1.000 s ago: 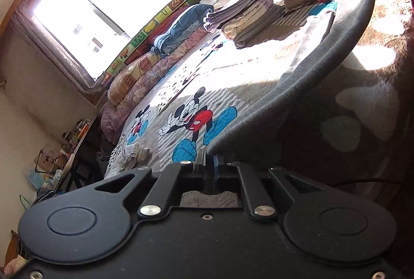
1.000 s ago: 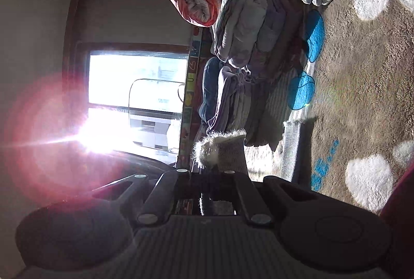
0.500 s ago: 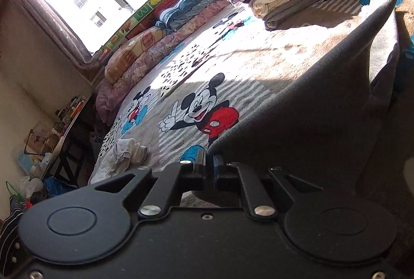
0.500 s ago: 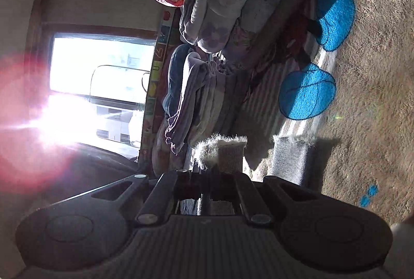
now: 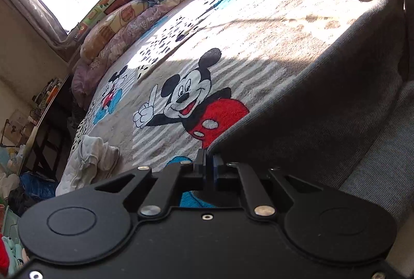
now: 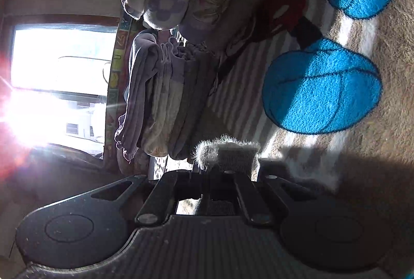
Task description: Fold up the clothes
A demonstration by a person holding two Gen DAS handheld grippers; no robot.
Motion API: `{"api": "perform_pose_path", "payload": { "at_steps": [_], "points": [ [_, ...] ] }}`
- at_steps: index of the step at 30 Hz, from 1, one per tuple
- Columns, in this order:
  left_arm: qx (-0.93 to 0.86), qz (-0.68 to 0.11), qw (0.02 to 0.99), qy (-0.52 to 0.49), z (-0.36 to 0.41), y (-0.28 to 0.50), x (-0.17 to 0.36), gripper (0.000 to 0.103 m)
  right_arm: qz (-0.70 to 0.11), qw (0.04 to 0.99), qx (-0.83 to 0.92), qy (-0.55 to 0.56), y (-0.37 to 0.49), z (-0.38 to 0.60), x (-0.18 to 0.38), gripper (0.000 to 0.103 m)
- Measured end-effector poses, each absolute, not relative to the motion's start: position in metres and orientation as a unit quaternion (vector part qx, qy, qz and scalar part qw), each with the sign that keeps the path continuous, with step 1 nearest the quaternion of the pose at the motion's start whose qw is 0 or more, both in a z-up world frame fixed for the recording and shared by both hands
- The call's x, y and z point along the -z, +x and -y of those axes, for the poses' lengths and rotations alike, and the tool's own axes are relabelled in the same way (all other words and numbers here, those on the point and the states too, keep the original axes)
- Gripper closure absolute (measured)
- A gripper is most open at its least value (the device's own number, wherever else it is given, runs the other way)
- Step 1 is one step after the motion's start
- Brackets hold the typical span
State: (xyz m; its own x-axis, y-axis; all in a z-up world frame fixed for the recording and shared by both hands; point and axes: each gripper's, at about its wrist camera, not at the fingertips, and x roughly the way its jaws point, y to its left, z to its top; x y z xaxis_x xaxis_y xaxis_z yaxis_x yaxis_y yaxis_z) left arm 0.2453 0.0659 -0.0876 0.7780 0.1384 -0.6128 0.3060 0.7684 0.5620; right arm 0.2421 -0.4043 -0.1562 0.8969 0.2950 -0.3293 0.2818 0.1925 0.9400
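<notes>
I hold a grey garment stretched above the bed, my left tool pinched together on its near corner and my right tool clamped on a fuzzy grey edge of what I judge to be the same cloth. The garment rises from the left tool as a taut band toward the upper right of that view, above the cartoon-mouse blanket.

The risk, as I read it: both grips take only a thin margin of fabric, so a tug that outruns the other side could pull a corner free and drop the cloth in a heap. Uneven lowering would also lay the fold crooked. The folded stacks sit close ahead of the right tool, and a wide swing could topple them.

The left tool points low along the bed, rolled slightly. The right tool is rolled hard on its side, so the bed stands on edge at the right of its view.
</notes>
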Motion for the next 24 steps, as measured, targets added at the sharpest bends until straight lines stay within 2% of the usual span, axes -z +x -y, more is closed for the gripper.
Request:
{"api": "perform_pose_path", "payload": {
  "at_steps": [5,10,12,13,14,16,20,24],
  "points": [
    [0.059,-0.354,0.878,0.315,-0.070,0.273,0.097,0.099,-0.233,0.754,-0.002,0.614,0.256,0.411,0.152,0.096],
    [0.062,-0.378,0.883,0.273,-0.079,0.298,0.106,0.098,-0.239,0.770,0.000,0.592,0.271,0.418,0.148,0.089],
    [0.054,-0.384,0.886,0.255,-0.082,0.305,0.108,0.092,-0.242,0.776,0.001,0.583,0.276,0.420,0.146,0.072],
    [0.048,-0.385,0.888,0.246,-0.083,0.309,0.108,0.082,-0.243,0.779,0.002,0.578,0.279,0.422,0.145,0.066],
    [0.034,-0.381,0.892,0.240,-0.085,0.308,0.106,0.067,-0.244,0.782,0.002,0.574,0.282,0.423,0.144,0.056],
    [0.012,-0.371,0.900,0.227,-0.090,0.303,0.100,0.049,-0.246,0.788,0.003,0.565,0.288,0.426,0.143,0.049],
    [-0.018,-0.358,0.920,0.160,-0.111,0.278,0.084,0.049,-0.254,0.817,0.003,0.518,0.280,0.438,0.136,0.044],
    [-0.017,-0.355,0.934,0.042,-0.138,0.251,0.079,0.049,-0.291,0.837,-0.019,0.463,0.291,0.437,0.140,0.042]
  ]
}}
